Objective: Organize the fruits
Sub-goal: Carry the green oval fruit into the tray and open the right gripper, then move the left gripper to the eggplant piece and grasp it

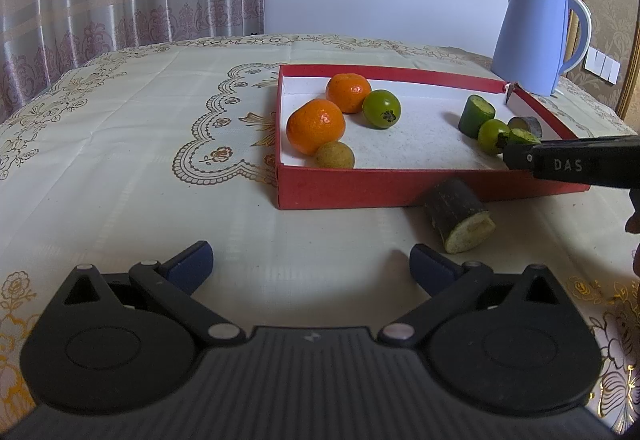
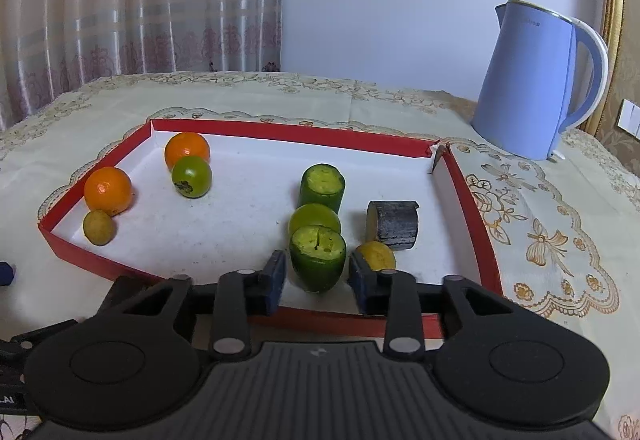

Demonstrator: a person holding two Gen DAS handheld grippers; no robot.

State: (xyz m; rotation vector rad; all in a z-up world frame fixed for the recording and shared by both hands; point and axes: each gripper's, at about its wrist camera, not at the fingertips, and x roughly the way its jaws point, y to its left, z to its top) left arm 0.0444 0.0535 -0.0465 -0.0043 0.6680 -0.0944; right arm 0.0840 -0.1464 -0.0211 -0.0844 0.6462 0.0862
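A red tray (image 2: 280, 131) with a white floor holds two oranges (image 2: 108, 188) (image 2: 187, 149), a green round fruit (image 2: 192, 175) and a small brown fruit (image 2: 99, 227) at its left. At its right stand a green cut stalk piece (image 2: 323, 187), a lime-green fruit (image 2: 315, 217), a dark stalk piece (image 2: 394, 224) and a yellow fruit (image 2: 378, 256). My right gripper (image 2: 317, 268) is open, and another green cut piece (image 2: 318, 260) stands upright between its blue pads with narrow gaps on both sides. My left gripper (image 1: 312, 266) is open wide over bare cloth, holding nothing.
A dark stalk piece (image 1: 460, 220) with a pale cut end lies on the tablecloth just outside the tray's front wall (image 1: 360, 191). A blue kettle (image 2: 532, 87) stands behind the tray's right corner. Curtains and a wall lie beyond the table's far edge.
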